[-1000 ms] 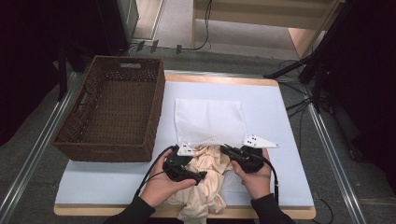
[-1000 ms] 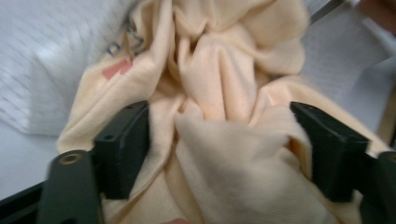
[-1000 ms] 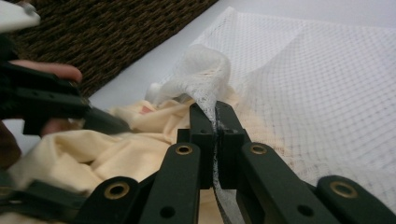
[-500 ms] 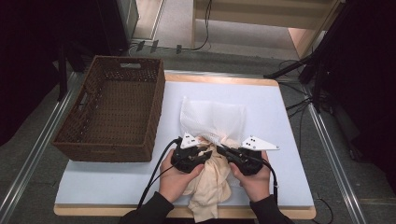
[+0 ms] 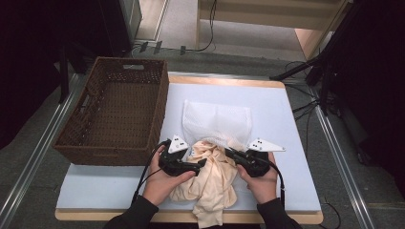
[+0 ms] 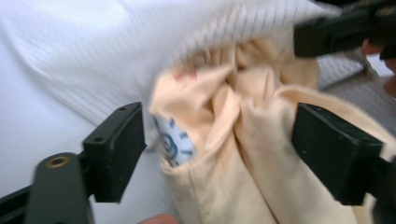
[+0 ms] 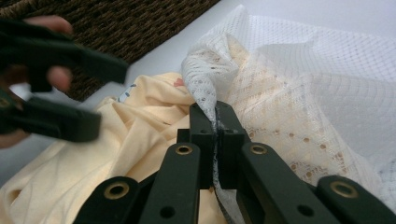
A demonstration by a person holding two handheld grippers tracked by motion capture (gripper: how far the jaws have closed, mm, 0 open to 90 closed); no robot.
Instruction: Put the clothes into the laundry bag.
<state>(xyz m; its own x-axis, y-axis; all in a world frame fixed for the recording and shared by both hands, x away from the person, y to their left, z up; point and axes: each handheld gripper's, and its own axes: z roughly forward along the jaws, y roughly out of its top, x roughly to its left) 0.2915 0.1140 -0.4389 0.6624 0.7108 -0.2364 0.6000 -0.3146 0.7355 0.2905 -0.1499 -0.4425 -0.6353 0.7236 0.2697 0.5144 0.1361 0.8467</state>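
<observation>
Two grippers at work: both sit at the near edge of the table, one on each side of a cream garment being fed into a white mesh bag.
Right gripper: jaws pinched tight on the rim of the mesh bag, the netting running straight down between the pads; this looks meant to keep the bag's mouth lifted and steady so cloth can go in.
Left gripper: jaws spread wide, having just been opening; the bunched garment lies between them but the pads do not press on it. My guess is it has let go to take a fresh bite lower down the cloth.
Cream garment: its top is crumpled at the bag's mouth, with some of it showing through the netting; the rest trails toward the person and hangs over the table's near edge. A small label with blue print shows in its folds in the left gripper view.
Mesh bag: lies flat in the middle of the table, mouth facing the person, which suits pushing cloth away and inward.
Wicker basket: stands on the left side of the table, close beside the bag, holding nothing.
Step in hand: stuffing, seemingly early, since most of the garment is outside the bag.
</observation>
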